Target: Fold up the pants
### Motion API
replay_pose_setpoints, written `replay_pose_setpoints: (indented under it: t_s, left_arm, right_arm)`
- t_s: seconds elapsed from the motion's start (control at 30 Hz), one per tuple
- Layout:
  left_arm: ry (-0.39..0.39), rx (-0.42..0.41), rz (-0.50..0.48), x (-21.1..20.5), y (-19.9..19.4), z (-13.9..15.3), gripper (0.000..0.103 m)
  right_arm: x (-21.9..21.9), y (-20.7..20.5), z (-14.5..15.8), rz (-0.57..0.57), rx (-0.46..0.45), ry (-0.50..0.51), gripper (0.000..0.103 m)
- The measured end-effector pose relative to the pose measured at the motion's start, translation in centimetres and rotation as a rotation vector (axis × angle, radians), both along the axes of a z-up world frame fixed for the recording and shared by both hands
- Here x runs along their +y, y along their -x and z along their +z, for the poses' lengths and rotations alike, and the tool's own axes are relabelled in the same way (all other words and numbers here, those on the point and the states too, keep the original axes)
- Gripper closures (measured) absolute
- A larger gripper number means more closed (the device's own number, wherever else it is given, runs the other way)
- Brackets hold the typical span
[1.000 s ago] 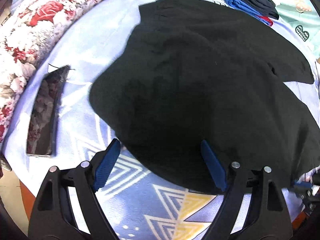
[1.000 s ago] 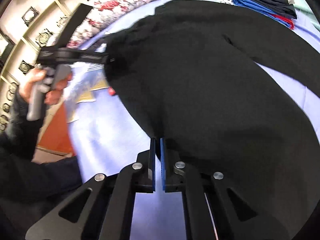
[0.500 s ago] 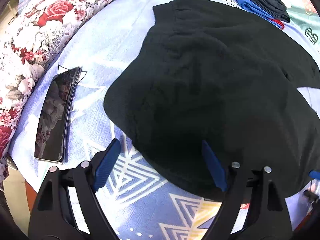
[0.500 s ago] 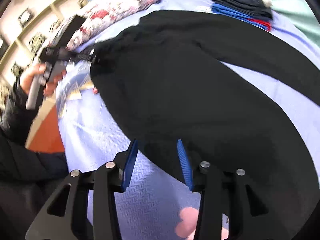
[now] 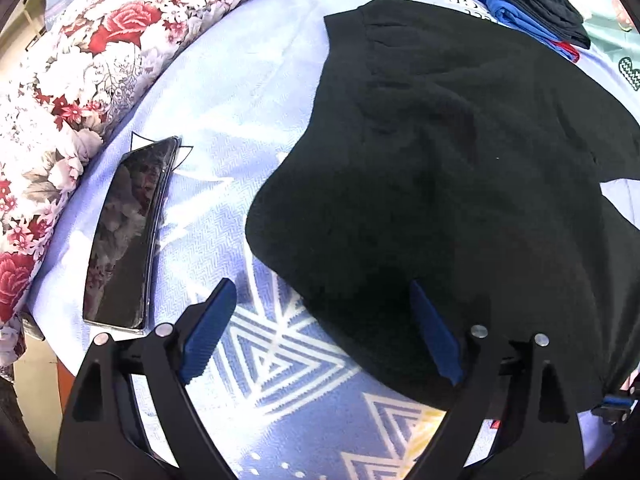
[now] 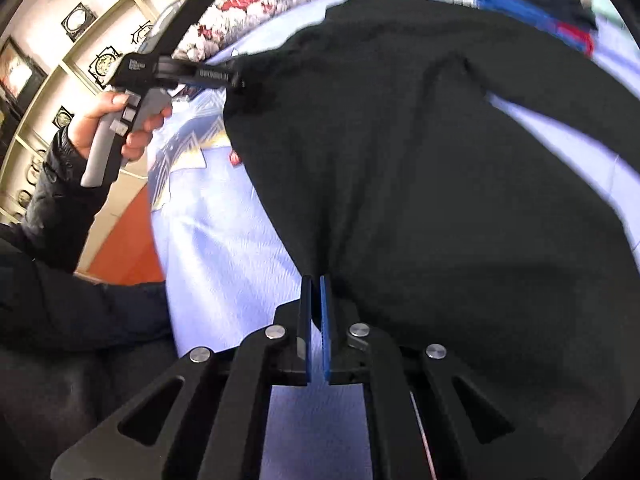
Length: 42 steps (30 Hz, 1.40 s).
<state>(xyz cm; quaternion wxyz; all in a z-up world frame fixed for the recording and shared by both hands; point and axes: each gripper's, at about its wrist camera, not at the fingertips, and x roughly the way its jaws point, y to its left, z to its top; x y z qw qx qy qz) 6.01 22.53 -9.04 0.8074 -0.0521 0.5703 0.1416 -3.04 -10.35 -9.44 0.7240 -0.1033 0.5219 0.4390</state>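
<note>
I have the right gripper (image 6: 315, 280) clenched on the near hem of the black fleece pants (image 5: 460, 152) — they lie spread across the pale blue patterned bedsheet (image 5: 240, 92). Left gripper (image 5: 320, 300) released, straddling the hem's left corner. Black phone (image 5: 124, 236) near the sheet's left edge.

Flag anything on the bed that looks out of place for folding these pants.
A black phone lies screen up on the blue sheet, left of the black pants, beside the floral quilt and close to the bed's near edge. It has no part in the folding. Otherwise nothing stands out; the folded clothes sit tidy at the far side.
</note>
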Motion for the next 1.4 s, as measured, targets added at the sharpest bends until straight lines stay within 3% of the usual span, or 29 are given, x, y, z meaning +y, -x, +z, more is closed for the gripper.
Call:
replay_pose_setpoints:
  t_s: [0.03,0.07,0.1,0.13,0.23,0.33,0.4,0.47,0.53,0.6,0.7,0.83,0.87,0.9,1.0,1.1,1.17,1.23,1.3,1.4]
  left_arm:
    - [0.003,0.008,0.004,0.1,-0.2,-0.2,0.014]
    - [0.001,0.01,0.006,0.2,-0.3,-0.4,0.013]
    - [-0.005,0.008,0.006,0.2,-0.4,-0.3,0.013]
    - [-0.013,0.006,0.004,0.1,-0.5,-0.3,0.013]
    - [-0.017,0.007,0.011,0.5,-0.7,-0.4,0.011]
    - [-0.015,0.008,0.025,1.1,-1.0,-0.3,0.011]
    - [-0.036,0.006,0.029,1.1,-1.1,-0.1,0.011]
    - [-0.062,0.004,0.03,0.9,-1.2,0.1,0.011]
    - [-0.078,0.007,0.027,0.6,-1.3,0.1,0.011]
    - [-0.086,0.012,0.029,0.6,-1.3,0.2,0.011]
    - [-0.086,0.021,0.042,0.5,-1.5,0.0,0.011]
    - [-0.111,0.025,0.031,-0.6,-1.8,0.1,0.012]
    - [-0.115,0.027,0.027,-0.8,-1.7,0.0,0.012]
    - [-0.118,0.029,0.029,-0.8,-1.8,-0.1,0.011]
    - [-0.101,0.024,0.044,-0.5,-1.8,-0.2,0.01]
    - [-0.124,0.018,0.044,-0.6,-1.6,-0.2,0.01]
    - [-0.15,0.02,0.027,-0.5,-1.6,-0.3,0.009]
    - [-0.176,0.029,0.015,-0.9,-1.6,0.0,0.01]
    - [-0.211,0.013,0.005,-1.2,-1.4,1.0,0.011]
    - [-0.189,-0.087,-0.019,-2.1,-0.6,3.8,0.011]
  right_arm:
    - [-0.4,0.0,-0.1,-0.001,-0.002,-0.017,0.099]
    - [-0.6,-0.2,-0.1,-0.014,0.0,-0.03,0.091]
    - [-0.7,-0.6,-0.1,-0.029,-0.008,-0.038,0.068]
    - [-1.0,-0.6,0.2,-0.045,-0.038,-0.025,0.059]
    - [-4.5,-0.5,2.2,-0.102,-0.086,-0.091,0.056]
    - [-12.4,-1.8,3.3,-0.399,-0.137,-0.08,0.056]
    - [-20.1,-2.4,2.9,-0.701,-0.167,-0.006,0.055]
    - [-28.4,-1.7,1.8,-1.061,-0.21,0.152,0.055]
    - [-33.5,-0.7,1.2,-1.266,-0.233,0.269,0.055]
    - [-37.7,0.8,0.6,-1.413,-0.222,0.296,0.053]
    - [-40.2,1.2,-0.7,-1.454,-0.142,0.208,0.048]
    - [-38.7,-0.4,-1.8,-1.373,-0.134,0.137,0.048]
    - [-38.6,-0.9,-1.9,-1.374,-0.133,0.158,0.059]
    - [-38.6,-1.2,-1.7,-1.383,-0.128,0.187,0.085]
    - [-38.6,-1.1,-0.5,-1.426,-0.141,0.163,0.088]
    - [-39.6,0.5,0.6,-1.469,-0.18,0.236,0.088]
    - [-40.1,0.4,-0.8,-1.462,-0.109,0.243,0.086]
    - [-39.7,0.2,-1.5,-1.448,-0.109,0.285,0.08]
    - [-38.7,0.3,-0.1,-1.466,-0.176,0.37,0.048]
    - [-37.2,1.6,3.2,-1.533,-0.325,0.347,0.045]
